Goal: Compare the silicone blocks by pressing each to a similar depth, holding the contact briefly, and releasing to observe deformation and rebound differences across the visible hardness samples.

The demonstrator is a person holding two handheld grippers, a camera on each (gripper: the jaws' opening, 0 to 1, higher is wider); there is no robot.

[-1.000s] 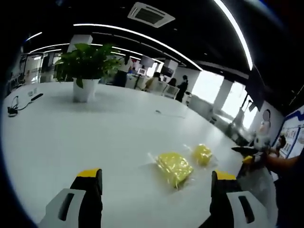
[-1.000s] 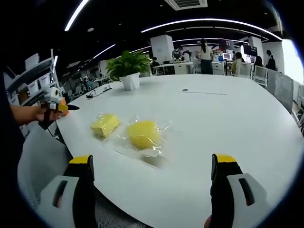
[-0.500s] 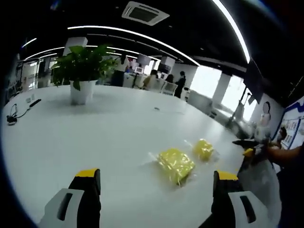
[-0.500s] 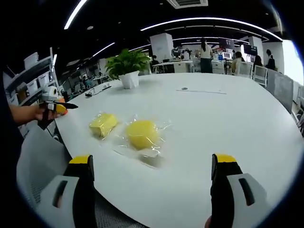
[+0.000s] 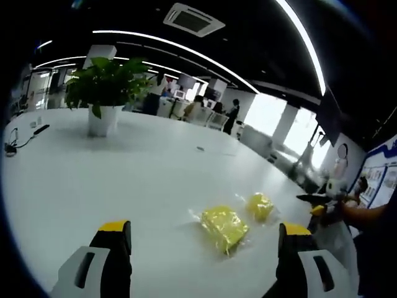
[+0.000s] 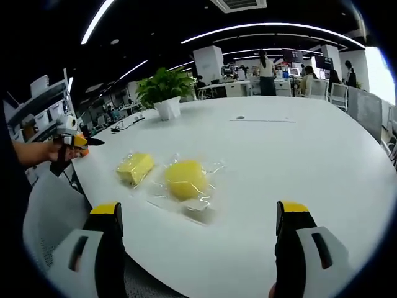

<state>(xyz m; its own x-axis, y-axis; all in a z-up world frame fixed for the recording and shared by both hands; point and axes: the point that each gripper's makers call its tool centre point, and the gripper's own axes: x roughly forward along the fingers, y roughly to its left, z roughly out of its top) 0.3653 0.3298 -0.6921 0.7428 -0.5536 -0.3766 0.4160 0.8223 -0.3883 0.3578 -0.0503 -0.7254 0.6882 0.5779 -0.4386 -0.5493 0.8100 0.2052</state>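
Yellow silicone blocks, two, each sealed in a clear plastic bag: a squarish block (image 6: 134, 167) and a rounder block (image 6: 185, 179), side by side on the white surface (image 6: 298, 155) near its edge. Left claw (image 5: 201, 261) and right claw (image 6: 201, 248) both gape wide, holding nothing, short of the blocks. Bags' glare blurs block edges. Potted plant (image 6: 164, 93) stands far back.

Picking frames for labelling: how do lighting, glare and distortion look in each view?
Left gripper view: the windows are blown out white, ceiling light strips curve with the fisheye, and the two yellow blocks look soft in their shiny wrap. Right gripper view: the blocks are sharper, the wrap glints, the white table is evenly bright and bows at its edge, and the window at far right is overexposed.
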